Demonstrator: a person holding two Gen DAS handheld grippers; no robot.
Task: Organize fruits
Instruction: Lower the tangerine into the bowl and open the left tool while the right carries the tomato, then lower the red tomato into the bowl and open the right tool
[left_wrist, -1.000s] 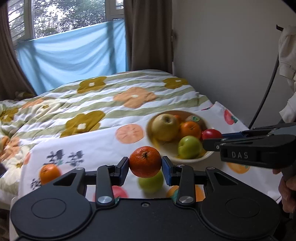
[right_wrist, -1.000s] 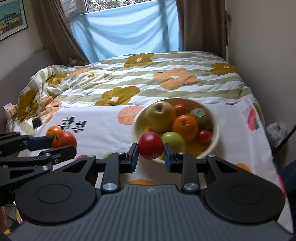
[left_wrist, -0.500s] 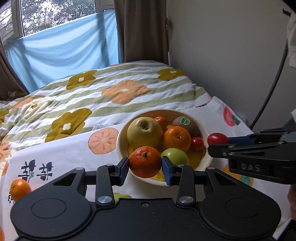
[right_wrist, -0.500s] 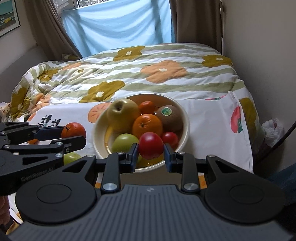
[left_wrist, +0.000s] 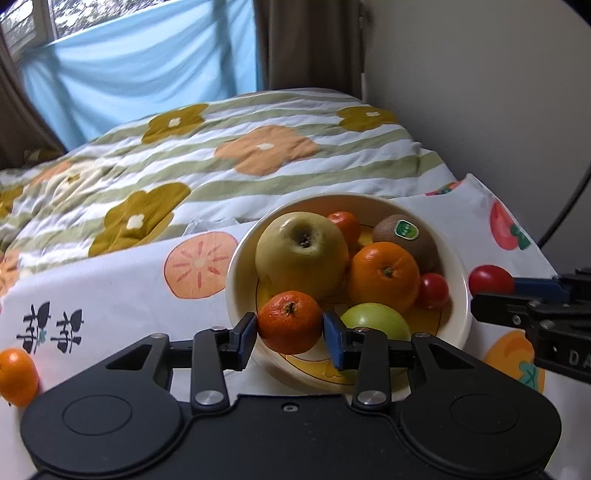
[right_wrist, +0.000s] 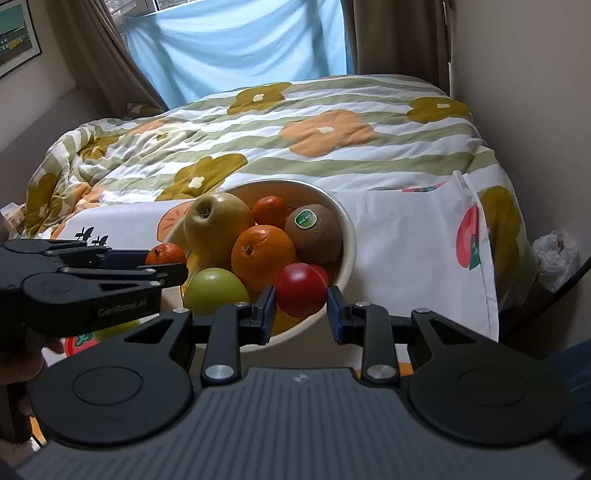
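The left claw (left_wrist: 290, 332) is pinching a small mandarin (left_wrist: 290, 321) between its blue pads, holding it over the near-left rim of the cream fruit bowl (left_wrist: 236, 273). The right claw (right_wrist: 300, 308) is gripping a red tomato (right_wrist: 301, 290) the same way, hanging over the bowl's near-right edge; in the left wrist view that tomato (left_wrist: 490, 279) is showing just outside the rim, to the right of the left claw.

Ahead of the left claw, inside the bowl, a large yellow-green apple (left_wrist: 301, 254) is sitting at the far left, with a big orange (left_wrist: 384, 277) to its right and a green apple (left_wrist: 375, 320) just beyond the right pad. A stickered kiwi (left_wrist: 404, 236) is lying at the far right, a second small mandarin (left_wrist: 345, 225) is peeking out behind the apple, and a small red tomato (left_wrist: 433, 290) is resting between the orange and the rim.

The bowl is standing on a worktop covered by a white fruit-print cloth (left_wrist: 122, 291). Far to the left of the left claw, another mandarin (left_wrist: 16, 376) is lying loose on that cloth. Beyond the worktop, a bed with a striped floral quilt (left_wrist: 229, 155) is stretching toward a blue curtain (left_wrist: 140, 70). From the right wrist view, a green fruit (right_wrist: 114, 328) is partly showing on the cloth below the left claw's body.
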